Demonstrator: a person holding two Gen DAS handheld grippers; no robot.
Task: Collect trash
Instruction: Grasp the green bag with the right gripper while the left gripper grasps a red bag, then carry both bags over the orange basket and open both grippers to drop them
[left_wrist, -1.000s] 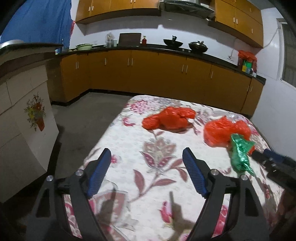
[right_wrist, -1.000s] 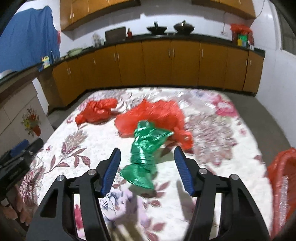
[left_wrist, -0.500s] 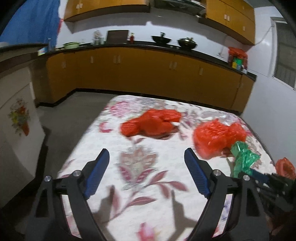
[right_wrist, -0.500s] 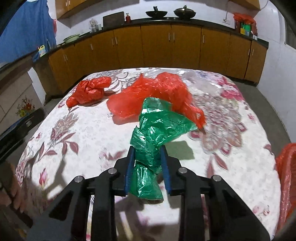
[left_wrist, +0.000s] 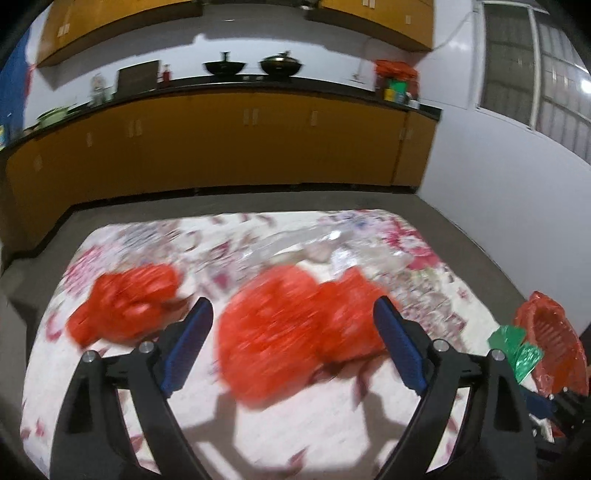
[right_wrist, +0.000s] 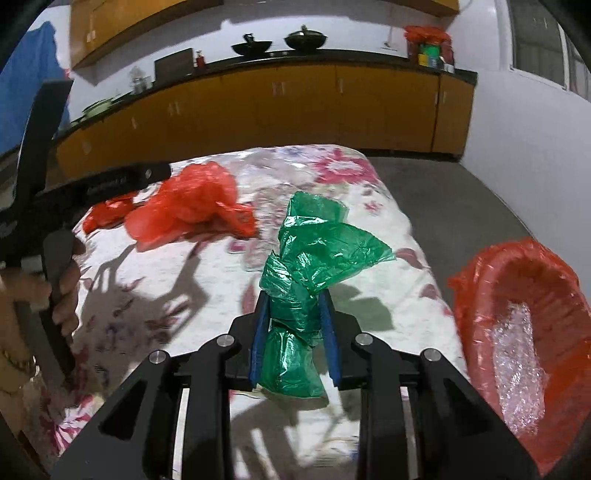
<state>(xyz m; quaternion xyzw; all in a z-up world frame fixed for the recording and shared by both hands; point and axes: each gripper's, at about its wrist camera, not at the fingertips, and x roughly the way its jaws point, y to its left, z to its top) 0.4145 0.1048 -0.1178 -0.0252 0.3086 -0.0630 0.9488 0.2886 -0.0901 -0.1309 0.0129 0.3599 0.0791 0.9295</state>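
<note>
Your right gripper (right_wrist: 293, 332) is clamping its blue pads on the crumpled green plastic bag (right_wrist: 310, 254), holding it by the twisted middle above the floral tablecloth (right_wrist: 207, 325); the loose ends are fanning out above and hanging below the pads

The red-lined bin with a clear crinkled wrapper inside (right_wrist: 517, 314) is sitting just off the table edge, to the right of the held bag, judged to be where it is going

Your left gripper (left_wrist: 291, 339) is spreading its fingers wider, nothing pressed between them; the large crumpled red plastic bag (left_wrist: 273, 332) is lying on the cloth framed between the open fingers, whether touched cannot be told through the blur

A smaller crumpled red plastic bag (left_wrist: 125, 306) is lying to its left on the cloth, apart from it

Handling judgement: these bags are looking featherlight, soft and slick, collapsing under any squeeze; you are better off pinching a bunched fold at the thick centre than a thin trailing edge, which would likely slip out
</note>
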